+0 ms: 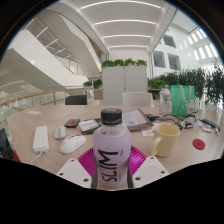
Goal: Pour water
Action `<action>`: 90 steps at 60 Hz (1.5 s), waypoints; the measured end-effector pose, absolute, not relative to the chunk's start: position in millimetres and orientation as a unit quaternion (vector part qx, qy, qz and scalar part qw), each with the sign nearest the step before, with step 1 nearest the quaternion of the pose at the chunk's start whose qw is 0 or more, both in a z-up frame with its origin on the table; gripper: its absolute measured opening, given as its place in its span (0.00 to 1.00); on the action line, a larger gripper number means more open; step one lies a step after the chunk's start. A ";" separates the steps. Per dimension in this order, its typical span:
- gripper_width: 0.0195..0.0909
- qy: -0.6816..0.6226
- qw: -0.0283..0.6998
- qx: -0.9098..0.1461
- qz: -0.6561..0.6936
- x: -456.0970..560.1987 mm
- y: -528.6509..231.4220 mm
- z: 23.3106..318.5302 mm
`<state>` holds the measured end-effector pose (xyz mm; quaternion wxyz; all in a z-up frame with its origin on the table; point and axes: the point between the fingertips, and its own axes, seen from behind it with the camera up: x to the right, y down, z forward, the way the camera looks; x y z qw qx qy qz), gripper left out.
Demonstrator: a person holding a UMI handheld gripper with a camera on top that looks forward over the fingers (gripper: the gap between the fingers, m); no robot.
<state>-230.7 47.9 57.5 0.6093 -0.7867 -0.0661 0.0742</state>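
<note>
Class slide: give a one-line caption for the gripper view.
The gripper holds a black-capped water bottle upright over the table, pale yellow mug beside it.

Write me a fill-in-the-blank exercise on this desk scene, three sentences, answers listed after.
1. The gripper holds a bottle whose cap is ____ in colour.
2. Beyond the fingers, beside the bottle, stands a pale yellow ____.
3. The label on the bottle is ____ in colour.

Missing words: black; mug; pink.
</note>
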 end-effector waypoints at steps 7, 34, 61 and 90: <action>0.29 -0.048 0.579 -0.801 0.146 -248.9 52.3 64.3; 0.29 0.444 0.251 -0.577 0.638 -198.4 134.6 163.6; 0.29 0.543 0.130 -0.416 0.718 -169.2 147.2 176.5; 0.32 0.070 0.692 -0.661 0.280 6.9 145.9 354.1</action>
